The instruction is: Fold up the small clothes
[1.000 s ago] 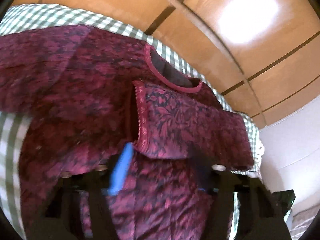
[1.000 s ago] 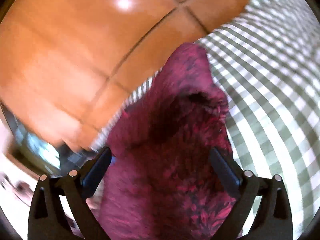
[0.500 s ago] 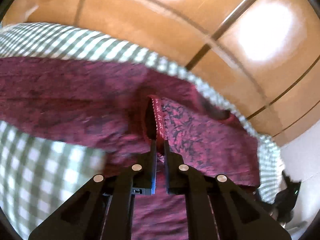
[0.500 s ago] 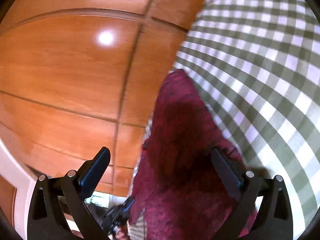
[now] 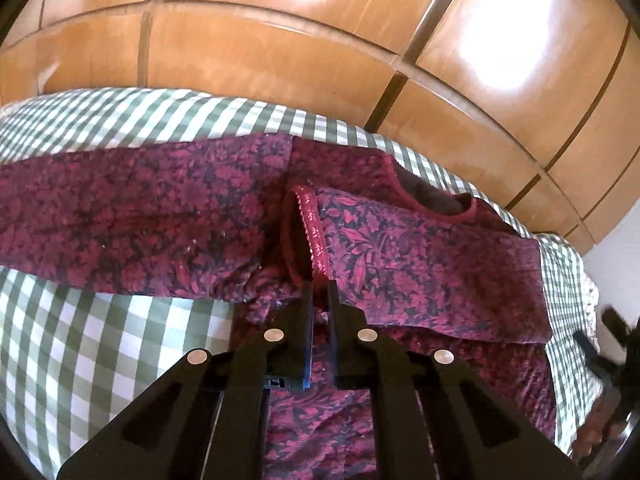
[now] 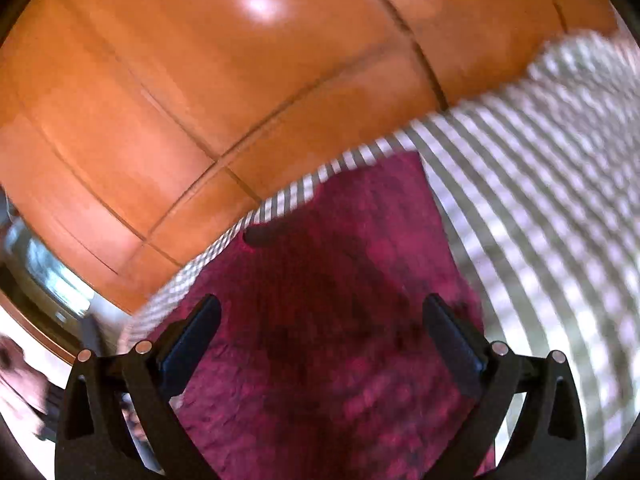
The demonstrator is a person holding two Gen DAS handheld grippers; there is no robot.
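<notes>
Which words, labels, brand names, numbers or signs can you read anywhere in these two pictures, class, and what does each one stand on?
None: no readable text shows in either view.
The maroon garment bears only a leaf pattern; no tag shows at its neckline.
The checked sheet and the wooden panels carry no writing.
The left gripper and right gripper show no markings.
The right wrist view is blurred, so small print there could not be read.

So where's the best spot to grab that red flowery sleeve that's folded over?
Probably by the cuff, the shiny trimmed end of the folded sleeve. Come from its open end: that edge stands up off the top, and the left gripper is shut on it there.
</notes>
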